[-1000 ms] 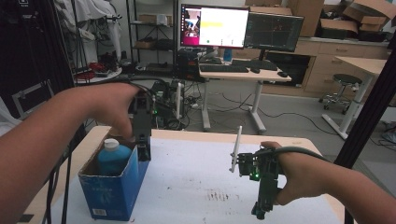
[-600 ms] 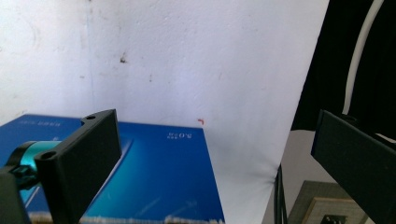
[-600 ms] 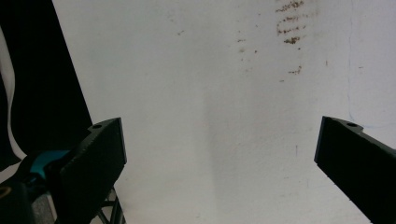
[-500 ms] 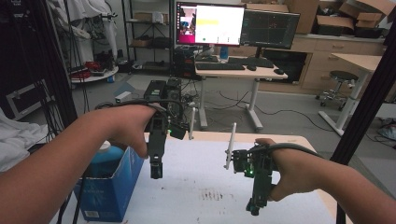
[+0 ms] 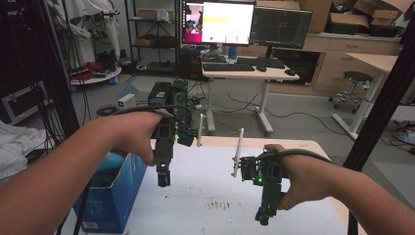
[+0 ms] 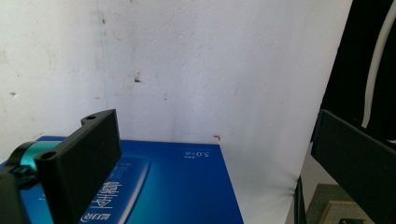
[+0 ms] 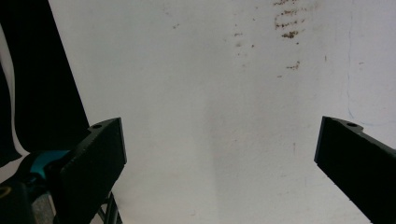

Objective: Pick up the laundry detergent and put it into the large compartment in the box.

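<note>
The left gripper [image 5: 163, 180] hangs over the table [image 5: 205, 196], jaws apart and empty, just right of the blue box [image 5: 115, 191] at the table's near left edge. If it swings left or drops carelessly, a jaw may strike the box wall and push it off. The right gripper [image 5: 264, 215], also apart and empty, hangs near right. The white top is stained; desks and monitors stand far behind.

Dim, soft high view; bright close-ups.

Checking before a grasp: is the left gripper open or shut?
Open: the left gripper has its jaws wide apart, nothing between them, above the blue box.
</note>
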Motion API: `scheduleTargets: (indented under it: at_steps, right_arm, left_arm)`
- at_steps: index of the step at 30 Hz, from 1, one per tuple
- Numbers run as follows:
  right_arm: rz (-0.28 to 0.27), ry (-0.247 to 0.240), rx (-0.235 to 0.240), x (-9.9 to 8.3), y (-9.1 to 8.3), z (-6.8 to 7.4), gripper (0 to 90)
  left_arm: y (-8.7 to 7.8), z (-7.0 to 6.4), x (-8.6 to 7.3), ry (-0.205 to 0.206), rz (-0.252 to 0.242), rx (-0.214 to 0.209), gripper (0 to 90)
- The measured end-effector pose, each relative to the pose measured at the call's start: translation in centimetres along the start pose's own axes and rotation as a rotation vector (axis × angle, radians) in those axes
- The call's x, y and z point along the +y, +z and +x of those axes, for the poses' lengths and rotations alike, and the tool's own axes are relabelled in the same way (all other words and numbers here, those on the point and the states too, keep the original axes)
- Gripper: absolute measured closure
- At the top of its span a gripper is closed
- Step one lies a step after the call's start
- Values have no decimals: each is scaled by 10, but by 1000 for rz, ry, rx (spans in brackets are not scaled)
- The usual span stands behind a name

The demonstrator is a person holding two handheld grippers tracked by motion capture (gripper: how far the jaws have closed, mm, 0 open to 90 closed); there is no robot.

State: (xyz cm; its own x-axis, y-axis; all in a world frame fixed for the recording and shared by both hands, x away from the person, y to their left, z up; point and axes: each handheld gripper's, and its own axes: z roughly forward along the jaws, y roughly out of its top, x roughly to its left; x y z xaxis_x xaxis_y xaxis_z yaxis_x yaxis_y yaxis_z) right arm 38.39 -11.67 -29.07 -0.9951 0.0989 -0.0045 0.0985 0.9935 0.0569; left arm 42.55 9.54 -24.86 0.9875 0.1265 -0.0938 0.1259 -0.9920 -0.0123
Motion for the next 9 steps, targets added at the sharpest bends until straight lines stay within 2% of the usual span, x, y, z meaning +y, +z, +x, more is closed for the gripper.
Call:
scheduleTargets:
  at_steps: [6,9]
  right_arm:
    - [4,15,6,1,-1,0,11]
    - [-5,9,1,1,-1,-1,11]
  left_arm:
    - [-1,2,-4,-5,-4,0,16]
    - [-1,2,-7,-22,-10,-8,16]
